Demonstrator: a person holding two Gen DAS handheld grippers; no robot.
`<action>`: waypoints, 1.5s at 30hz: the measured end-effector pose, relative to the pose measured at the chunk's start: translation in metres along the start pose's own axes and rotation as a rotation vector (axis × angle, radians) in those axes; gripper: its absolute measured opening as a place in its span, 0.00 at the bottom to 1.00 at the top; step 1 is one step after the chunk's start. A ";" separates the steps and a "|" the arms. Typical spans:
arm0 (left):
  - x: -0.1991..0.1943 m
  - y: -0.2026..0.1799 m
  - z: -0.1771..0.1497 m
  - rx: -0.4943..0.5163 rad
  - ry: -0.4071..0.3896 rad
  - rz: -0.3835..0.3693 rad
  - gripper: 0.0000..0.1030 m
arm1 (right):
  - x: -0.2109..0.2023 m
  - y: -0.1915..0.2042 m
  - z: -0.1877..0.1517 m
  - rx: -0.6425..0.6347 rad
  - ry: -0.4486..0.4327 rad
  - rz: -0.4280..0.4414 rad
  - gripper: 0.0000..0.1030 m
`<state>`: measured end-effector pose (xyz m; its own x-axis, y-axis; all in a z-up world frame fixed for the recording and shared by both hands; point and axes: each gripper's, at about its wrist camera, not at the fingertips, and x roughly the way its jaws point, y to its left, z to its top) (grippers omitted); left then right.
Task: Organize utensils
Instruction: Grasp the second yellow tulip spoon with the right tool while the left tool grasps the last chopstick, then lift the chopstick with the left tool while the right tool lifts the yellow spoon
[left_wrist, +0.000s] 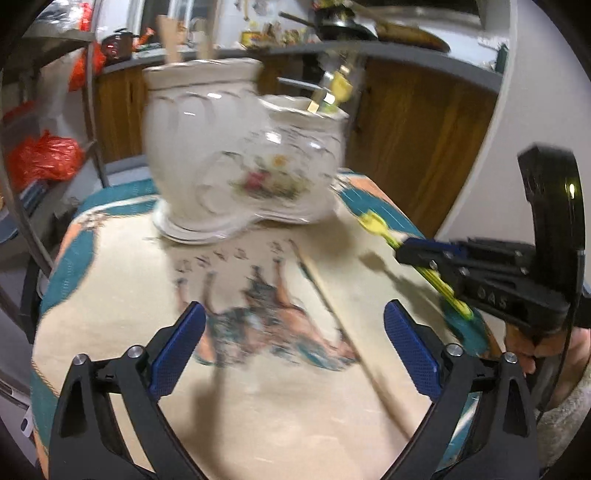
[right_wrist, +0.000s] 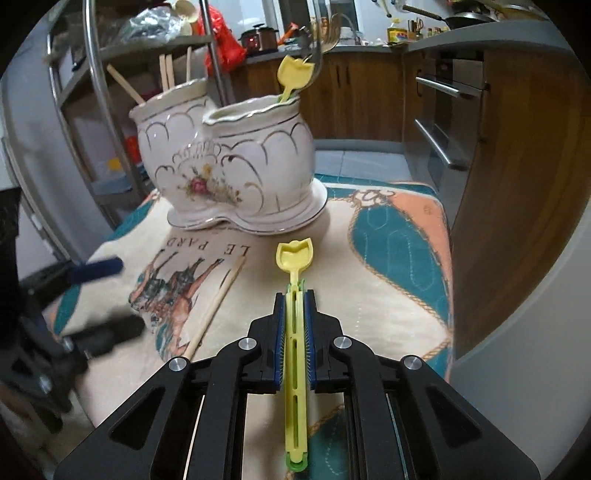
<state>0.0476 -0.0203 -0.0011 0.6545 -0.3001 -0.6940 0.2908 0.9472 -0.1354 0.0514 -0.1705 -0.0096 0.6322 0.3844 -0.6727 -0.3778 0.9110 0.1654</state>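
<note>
A white two-pot ceramic holder (right_wrist: 236, 166) with a flower print stands at the far side of the table; it also shows in the left wrist view (left_wrist: 240, 162). Its taller pot holds wooden sticks (right_wrist: 166, 74). Its lower pot holds a yellow spoon (right_wrist: 291, 74) and metal forks. My right gripper (right_wrist: 295, 291) is shut on a yellow plastic spoon (right_wrist: 293, 258), held above the cloth in front of the holder; it shows at the right of the left wrist view (left_wrist: 373, 223). One wooden chopstick (right_wrist: 218, 299) lies on the cloth, also seen in the left wrist view (left_wrist: 343, 325). My left gripper (left_wrist: 295, 325) is open and empty above it.
The table wears a cream, teal and peach cloth (right_wrist: 388, 236) with a horse print. A metal rack (right_wrist: 92, 92) with bags stands at the left. Wooden cabinets and an oven (right_wrist: 443, 110) are close on the right.
</note>
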 end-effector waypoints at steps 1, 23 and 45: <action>0.002 -0.006 0.000 0.009 0.012 0.001 0.83 | -0.001 -0.001 0.000 0.000 -0.004 0.003 0.10; 0.019 -0.022 -0.005 0.199 0.170 0.121 0.06 | -0.004 0.015 -0.011 -0.127 0.050 0.080 0.10; 0.013 0.018 -0.013 0.166 0.199 0.098 0.07 | 0.009 0.037 -0.025 -0.259 0.130 0.077 0.11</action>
<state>0.0520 -0.0054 -0.0216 0.5403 -0.1643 -0.8253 0.3542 0.9340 0.0459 0.0258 -0.1370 -0.0277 0.5091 0.4132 -0.7550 -0.5918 0.8050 0.0415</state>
